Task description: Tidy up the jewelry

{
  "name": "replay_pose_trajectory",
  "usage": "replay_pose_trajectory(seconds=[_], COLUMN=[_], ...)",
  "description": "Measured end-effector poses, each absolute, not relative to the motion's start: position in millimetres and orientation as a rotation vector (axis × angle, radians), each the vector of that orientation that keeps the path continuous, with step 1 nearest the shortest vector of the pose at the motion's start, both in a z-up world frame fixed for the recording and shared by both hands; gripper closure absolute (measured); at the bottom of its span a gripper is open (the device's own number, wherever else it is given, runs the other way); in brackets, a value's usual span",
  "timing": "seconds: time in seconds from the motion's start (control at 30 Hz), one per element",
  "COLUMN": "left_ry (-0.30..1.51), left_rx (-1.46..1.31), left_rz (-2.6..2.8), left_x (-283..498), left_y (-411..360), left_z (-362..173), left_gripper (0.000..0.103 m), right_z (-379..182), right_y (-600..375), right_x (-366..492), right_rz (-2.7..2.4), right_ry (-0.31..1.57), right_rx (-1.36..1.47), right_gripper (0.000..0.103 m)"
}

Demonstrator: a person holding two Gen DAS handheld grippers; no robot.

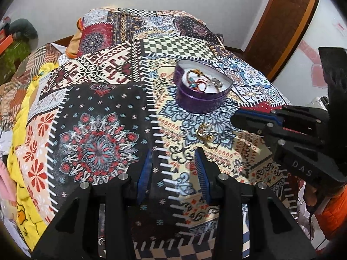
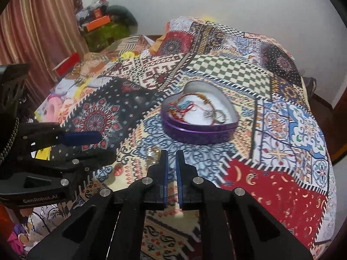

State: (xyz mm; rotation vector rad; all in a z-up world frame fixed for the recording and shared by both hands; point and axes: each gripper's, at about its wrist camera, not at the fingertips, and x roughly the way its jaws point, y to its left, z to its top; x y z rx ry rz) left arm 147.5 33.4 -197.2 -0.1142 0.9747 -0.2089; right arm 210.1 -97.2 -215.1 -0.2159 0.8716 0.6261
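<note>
Right gripper (image 2: 171, 155): jaws together, blue pads nearly touching with only a thin slit between them, nothing visible in the slit. Tips hover over the blue scrollwork patch of the bedspread (image 2: 271, 112), pointing toward the heart tin. In the left wrist view it enters from the right edge, tips (image 1: 236, 117) just right of the loose rings.

Left gripper (image 1: 174, 162): jaws apart, moderate gap, nothing between the pads, only quilt pattern showing through. Touching nothing I can see.

Loose jewelry (image 1: 206, 133): small cluster of gold-tone rings lying flat on the bedspread, between the tin and the left gripper's tips, just left of the right gripper. In the right wrist view it's a blurred glint (image 2: 153, 153) just left of the right gripper's left finger; piece count unreadable.

Purple heart tin (image 1: 201, 93): open, sits flat, white lining. In the left view its point faces right and its lobes left, so the long axis runs roughly across the frame. Beaded bracelets, red thread and a silvery piece are tangled inside; can't separate individual items.

A sliver of orange sleeve (image 1: 334, 212) is cut off at the right edge. The bed's far and side edges are distorted by the fisheye.
</note>
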Motion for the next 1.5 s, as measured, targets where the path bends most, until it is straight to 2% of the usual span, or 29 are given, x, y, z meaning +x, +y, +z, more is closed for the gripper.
replay_pose_trajectory(seconds=[0.17,0.3,0.37,0.4,0.43,0.57,1.1,1.17,1.2,1.5], left_ry=[0.970,0.959,0.954,0.955,0.958,0.980,0.964,0.949,0.941,0.900], left_rx=[-0.129,-0.147,-0.165,-0.173,-0.177,-0.178,-0.167,-0.177,-0.187,-0.175], left_rz=[-0.231,-0.233,-0.240,-0.253,-0.262,-0.268,-0.293,-0.295,-0.296,-0.252], left_x=[153.6,162.2,166.7,169.2,171.0,180.9,185.1,181.9,179.8,160.6], left_y=[24.7,19.6,17.7,15.6,13.7,6.8,-6.5,-4.1,-1.9,22.9], left_z=[-196.2,-196.1,-195.7,-195.9,-196.3,-203.3,-203.9,-198.9,-195.5,-178.4], left_gripper=[0.063,0.063,0.067,0.073,0.079,0.088,0.092,0.094,0.103,0.103], right_z=[-212.9,-218.2,-220.5,-221.4,-222.4,-223.4,-217.1,-215.7,-215.0,-216.2], right_y=[-108.4,-119.0,-123.6,-125.8,-127.6,-133.7,-135.8,-135.6,-135.0,-119.9], right_x=[214.2,220.0,220.1,219.6,219.7,220.2,214.9,213.9,214.1,213.8], right_rz=[0.574,0.575,0.566,0.564,0.561,0.557,0.568,0.570,0.571,0.613], right_ry=[0.883,0.933,0.941,0.943,0.945,0.950,0.928,0.925,0.925,0.947], right_rx=[-0.201,-0.164,-0.160,-0.159,-0.158,-0.148,-0.151,-0.150,-0.148,-0.159], right_gripper=[0.096,0.084,0.079,0.079,0.079,0.079,0.079,0.079,0.079,0.079])
